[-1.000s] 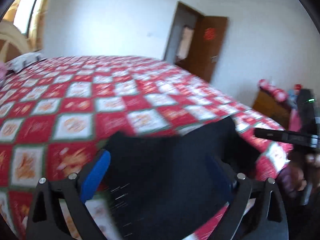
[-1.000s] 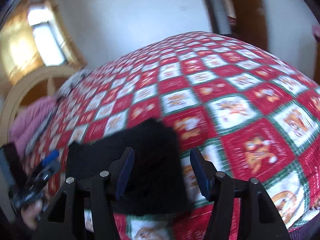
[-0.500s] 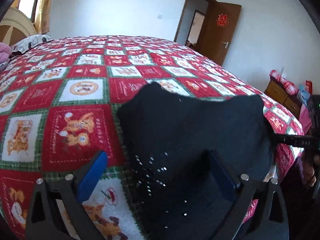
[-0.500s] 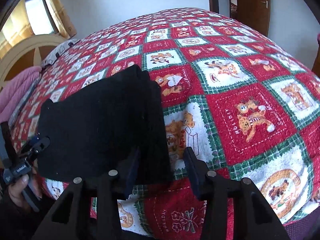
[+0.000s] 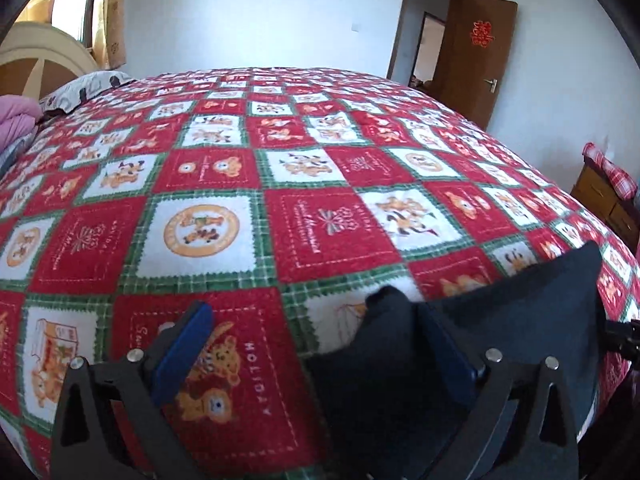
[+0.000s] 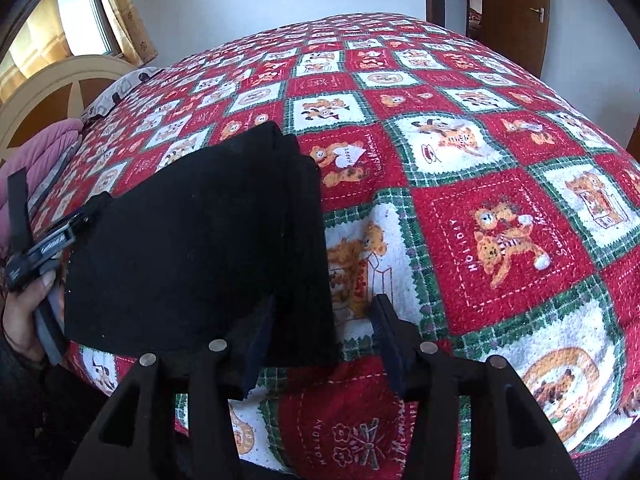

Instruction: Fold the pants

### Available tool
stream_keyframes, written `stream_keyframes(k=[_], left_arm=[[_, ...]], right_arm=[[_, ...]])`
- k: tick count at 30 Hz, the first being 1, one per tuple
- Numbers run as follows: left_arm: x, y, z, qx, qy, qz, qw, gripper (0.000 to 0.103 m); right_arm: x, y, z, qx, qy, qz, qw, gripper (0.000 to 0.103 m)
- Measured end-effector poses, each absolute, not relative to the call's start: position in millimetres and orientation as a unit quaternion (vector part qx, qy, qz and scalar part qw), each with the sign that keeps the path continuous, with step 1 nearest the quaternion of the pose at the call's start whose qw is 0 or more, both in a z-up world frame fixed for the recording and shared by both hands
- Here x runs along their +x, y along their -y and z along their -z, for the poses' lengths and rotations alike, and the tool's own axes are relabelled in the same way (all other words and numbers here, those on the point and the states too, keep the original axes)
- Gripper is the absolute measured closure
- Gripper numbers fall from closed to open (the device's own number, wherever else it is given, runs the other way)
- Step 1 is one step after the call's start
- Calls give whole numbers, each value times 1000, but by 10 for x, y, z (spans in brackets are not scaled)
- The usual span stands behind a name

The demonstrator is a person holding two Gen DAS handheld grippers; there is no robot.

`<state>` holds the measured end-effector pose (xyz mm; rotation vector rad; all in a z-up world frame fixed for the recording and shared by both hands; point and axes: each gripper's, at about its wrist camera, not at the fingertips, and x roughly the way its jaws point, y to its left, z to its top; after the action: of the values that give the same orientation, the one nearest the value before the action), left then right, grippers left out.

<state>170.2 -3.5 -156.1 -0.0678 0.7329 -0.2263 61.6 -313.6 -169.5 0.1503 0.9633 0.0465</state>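
While the two grippers sit low at the near edge of the bed, both stand with their blue-padded fingers spread apart. The left gripper [image 5: 316,344] has one finger over the bedspread and the other over the near edge of the pants; the right gripper [image 6: 324,336] straddles the pants' right corner, its left pad [image 6: 260,336] against the black cloth, clamping nothing.

One pair of black pants [image 6: 200,240] lies folded into a flat stack near the bed's front edge, its layered edges showing along the right side. One hand [image 6: 24,316] grips the left tool's handle at the pants' far left.

The red, white and green checked bedspread [image 6: 500,152] carries bear pictures and the words "HOLIDAY" and "HAPPY". Farther off lie one spotted pillow [image 5: 84,88], one pink blanket [image 5: 16,120], one cream headboard [image 5: 48,60] and one brown door [image 5: 476,56] bearing a red paper ornament.
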Motion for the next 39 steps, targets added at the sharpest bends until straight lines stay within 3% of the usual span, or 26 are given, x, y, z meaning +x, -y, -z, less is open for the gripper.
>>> stream_keyframes(k=[11, 21, 31, 39], left_arm=[[1337, -91, 1387, -55, -347, 113, 929, 0], [987, -29, 1272, -48, -342, 140, 928, 0], [965, 199, 1541, -12, -375, 152, 914, 0], [927, 181, 1573, -22, -376, 157, 913, 0]], right_arm=[[567, 3109, 1578, 67, -446, -21, 892, 50], [346, 2712, 1203, 9, -348, -25, 937, 49], [541, 2814, 1639, 20, -422, -9, 907, 48], [533, 2873, 1656, 31, -427, -14, 903, 45]])
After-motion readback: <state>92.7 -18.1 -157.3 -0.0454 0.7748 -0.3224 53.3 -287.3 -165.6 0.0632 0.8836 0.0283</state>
